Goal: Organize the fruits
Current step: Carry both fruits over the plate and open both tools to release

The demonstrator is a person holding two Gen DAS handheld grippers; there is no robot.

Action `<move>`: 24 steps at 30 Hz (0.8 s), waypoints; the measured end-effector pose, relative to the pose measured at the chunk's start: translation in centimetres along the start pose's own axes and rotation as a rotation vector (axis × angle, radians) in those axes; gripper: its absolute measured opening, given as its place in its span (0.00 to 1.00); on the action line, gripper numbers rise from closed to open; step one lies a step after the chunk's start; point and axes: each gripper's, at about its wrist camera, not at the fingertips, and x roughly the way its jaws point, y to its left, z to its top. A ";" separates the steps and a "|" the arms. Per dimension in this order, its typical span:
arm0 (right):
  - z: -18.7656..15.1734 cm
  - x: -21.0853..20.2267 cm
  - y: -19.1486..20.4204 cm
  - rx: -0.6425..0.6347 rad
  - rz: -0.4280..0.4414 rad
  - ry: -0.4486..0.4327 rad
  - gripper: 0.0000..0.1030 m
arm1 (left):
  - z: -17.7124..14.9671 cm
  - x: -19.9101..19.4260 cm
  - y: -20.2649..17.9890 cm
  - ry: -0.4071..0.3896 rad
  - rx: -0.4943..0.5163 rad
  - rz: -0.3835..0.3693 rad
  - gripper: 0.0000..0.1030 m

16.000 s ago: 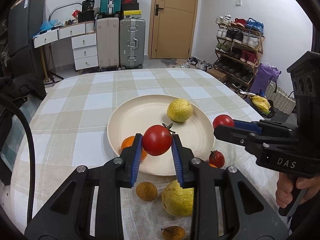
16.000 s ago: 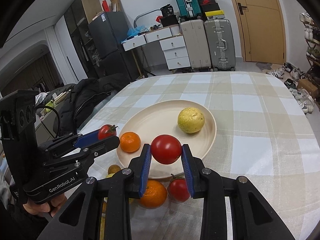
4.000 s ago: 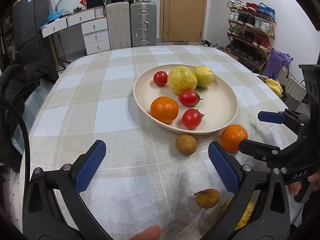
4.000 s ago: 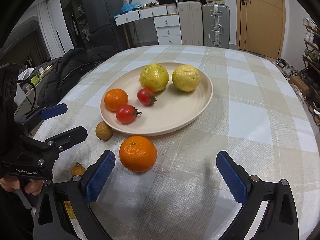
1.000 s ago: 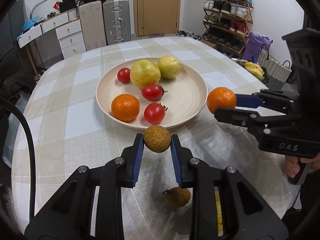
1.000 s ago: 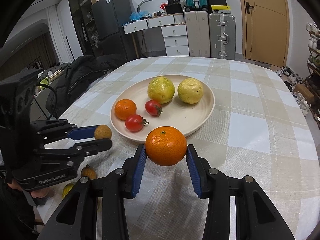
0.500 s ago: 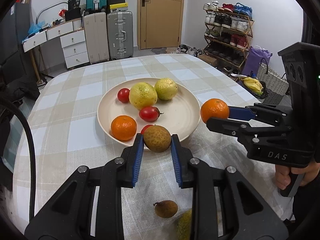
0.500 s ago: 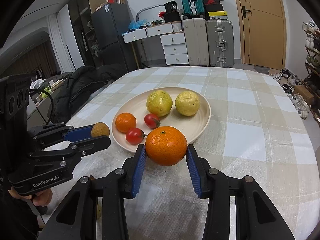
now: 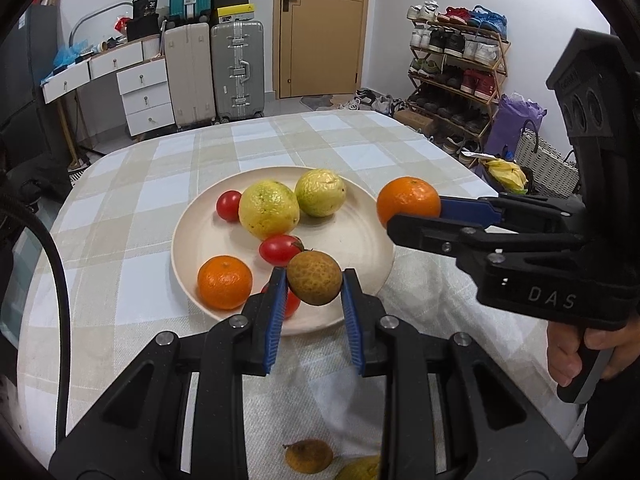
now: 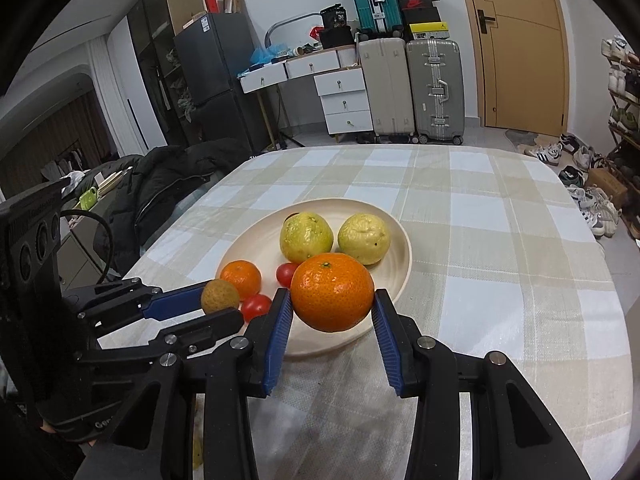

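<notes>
My left gripper [image 9: 314,280] is shut on a small brown fruit [image 9: 315,278], held above the near rim of the cream plate [image 9: 360,248]. My right gripper [image 10: 332,300] is shut on a large orange [image 10: 332,297], also over the plate's near edge [image 10: 402,256]. On the plate lie two yellow-green fruits [image 9: 269,210] [image 9: 320,192], a smaller orange [image 9: 225,282] and three red tomatoes, one [image 9: 280,249] in the middle. The left gripper with its brown fruit [image 10: 220,296] shows at the left of the right wrist view.
A second brown fruit [image 9: 309,455] and a yellow fruit [image 9: 358,468] lie on the checked tablecloth [image 9: 120,208] near its front edge. A person's hand [image 9: 576,352] holds the right gripper's handle. Suitcases, drawers and a shoe rack stand beyond the table.
Both grippers have risen and moved forward with their fruits, from short of the plate to over its near rim. Grips are unchanged.
</notes>
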 end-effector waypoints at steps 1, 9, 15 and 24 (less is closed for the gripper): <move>0.1 0.2 -0.1 0.003 0.000 0.003 0.40 | 0.2 0.3 -0.1 0.006 0.000 0.000 0.24; 0.0 1.9 -0.9 0.027 -0.006 0.037 0.40 | 0.7 2.8 -0.5 0.049 -0.004 0.005 0.24; -0.4 3.0 -1.3 0.031 -0.004 0.057 0.40 | 0.7 3.9 -0.3 0.083 0.006 0.032 0.24; -0.1 3.9 -1.1 0.018 -0.008 0.068 0.41 | 0.7 4.6 -0.2 0.109 0.020 0.032 0.24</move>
